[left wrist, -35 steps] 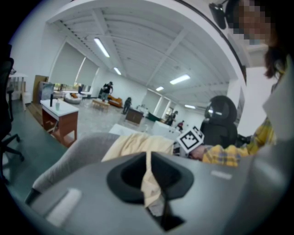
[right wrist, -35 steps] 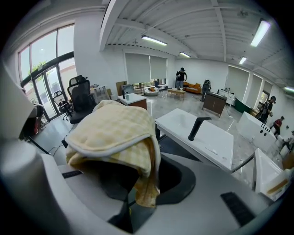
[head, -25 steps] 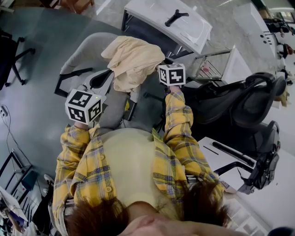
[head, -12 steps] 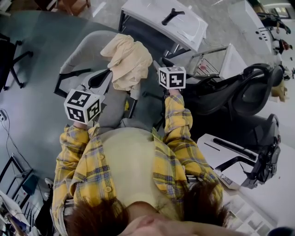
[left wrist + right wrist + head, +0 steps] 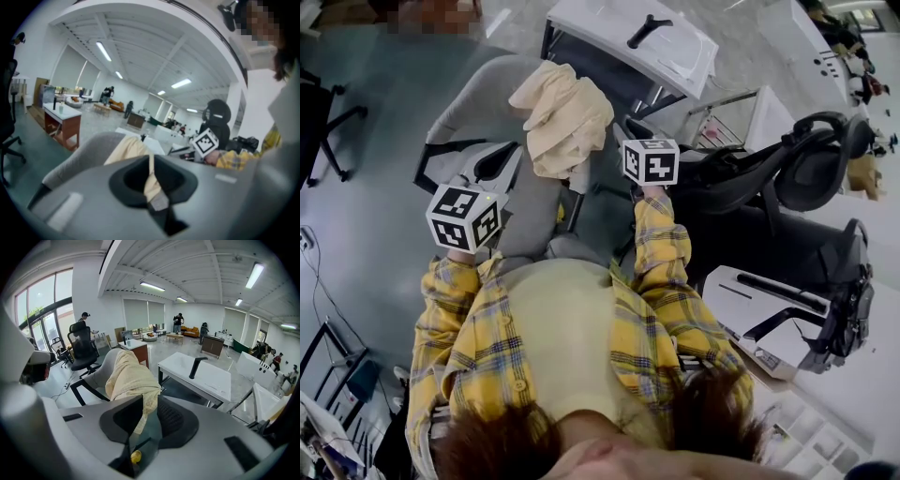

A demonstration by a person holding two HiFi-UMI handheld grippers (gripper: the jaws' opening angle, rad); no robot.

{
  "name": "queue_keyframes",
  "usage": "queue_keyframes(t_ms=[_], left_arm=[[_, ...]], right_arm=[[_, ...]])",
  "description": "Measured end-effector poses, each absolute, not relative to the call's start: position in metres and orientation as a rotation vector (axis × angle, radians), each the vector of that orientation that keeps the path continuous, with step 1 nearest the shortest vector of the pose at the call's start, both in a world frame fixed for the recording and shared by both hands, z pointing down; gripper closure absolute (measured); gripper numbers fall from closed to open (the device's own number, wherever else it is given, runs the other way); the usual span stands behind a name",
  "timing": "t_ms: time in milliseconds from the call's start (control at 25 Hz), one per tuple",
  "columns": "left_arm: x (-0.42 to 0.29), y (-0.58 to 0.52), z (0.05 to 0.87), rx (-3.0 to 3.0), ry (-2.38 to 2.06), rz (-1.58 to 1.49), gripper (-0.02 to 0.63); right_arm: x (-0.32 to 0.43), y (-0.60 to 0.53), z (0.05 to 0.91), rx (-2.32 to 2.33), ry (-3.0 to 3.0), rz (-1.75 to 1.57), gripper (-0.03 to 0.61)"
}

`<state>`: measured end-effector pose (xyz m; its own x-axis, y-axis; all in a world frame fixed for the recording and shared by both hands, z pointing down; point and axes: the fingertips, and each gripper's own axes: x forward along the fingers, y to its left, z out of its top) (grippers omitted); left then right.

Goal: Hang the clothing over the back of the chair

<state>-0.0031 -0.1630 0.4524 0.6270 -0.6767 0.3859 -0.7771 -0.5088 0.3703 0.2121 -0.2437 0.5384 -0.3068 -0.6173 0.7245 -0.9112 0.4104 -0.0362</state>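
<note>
A cream garment [image 5: 562, 117] lies draped over the back of a grey chair [image 5: 478, 103], one end hanging down the near side. My left gripper [image 5: 514, 155] hovers just short of the chair back, to the left of the garment. Its jaws stand a little apart, and the garment [image 5: 126, 147] shows through the gap. My right gripper [image 5: 636, 139] is to the right of the cloth, clear of it. Its jaws have just been closing with nothing between them; the garment [image 5: 126, 376] hangs well beyond them.
A white desk [image 5: 637, 42] with a black object [image 5: 649, 31] on it stands behind the chair. Black office chairs stand at the right [image 5: 797, 178] and far left [image 5: 319, 112]. A white table [image 5: 834, 384] is at the lower right.
Both grippers have drawn back a little from the chair towards the person. The garment stays draped over the chair back.
</note>
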Motion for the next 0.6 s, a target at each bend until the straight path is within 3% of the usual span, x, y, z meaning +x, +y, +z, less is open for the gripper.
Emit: queue_keyframes(t_ms=[600], left_arm=[[-0.034, -0.136, 0.449, 2.326, -1.168, 0.268, 0.583]], right_arm=[[0.175, -0.202, 0.517, 1.319, -2.129, 0.607, 0.534]])
